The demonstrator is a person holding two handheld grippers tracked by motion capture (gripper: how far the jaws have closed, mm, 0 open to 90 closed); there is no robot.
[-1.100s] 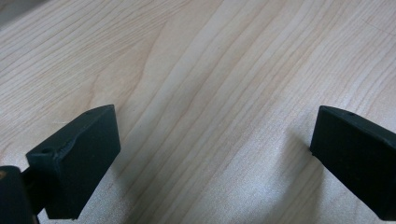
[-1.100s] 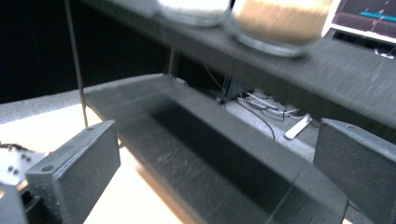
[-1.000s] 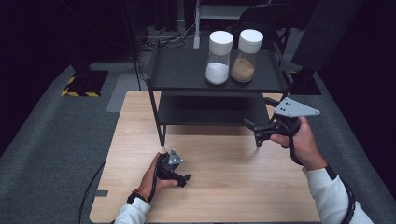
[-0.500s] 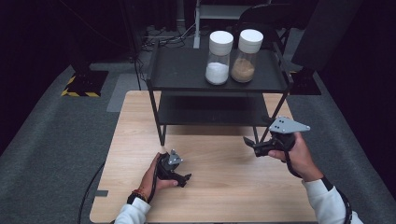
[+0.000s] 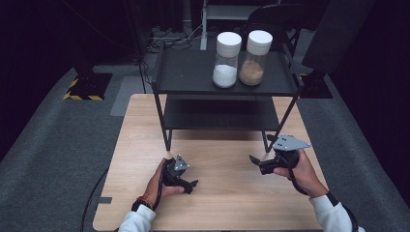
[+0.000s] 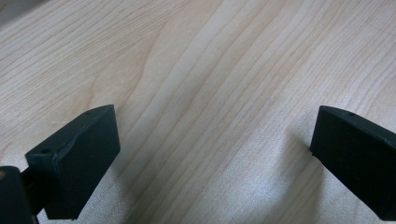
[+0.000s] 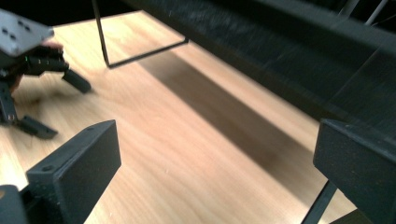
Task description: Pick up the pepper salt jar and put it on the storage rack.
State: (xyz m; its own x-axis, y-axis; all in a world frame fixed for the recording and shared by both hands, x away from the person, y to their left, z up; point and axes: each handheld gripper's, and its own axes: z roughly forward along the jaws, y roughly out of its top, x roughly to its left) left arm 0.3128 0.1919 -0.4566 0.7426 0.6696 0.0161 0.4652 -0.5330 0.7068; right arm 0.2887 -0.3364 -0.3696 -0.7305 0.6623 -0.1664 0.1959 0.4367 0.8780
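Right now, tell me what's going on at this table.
A person holds a tool in each hand over a wooden table. The left tool sits low near the table's front, jaws open over bare wood. The right tool hovers by the front right leg of a black rack, jaws open, holding nothing. Two white-lidded jars stand untouched on the rack's top shelf: one with white powder, one with brown.
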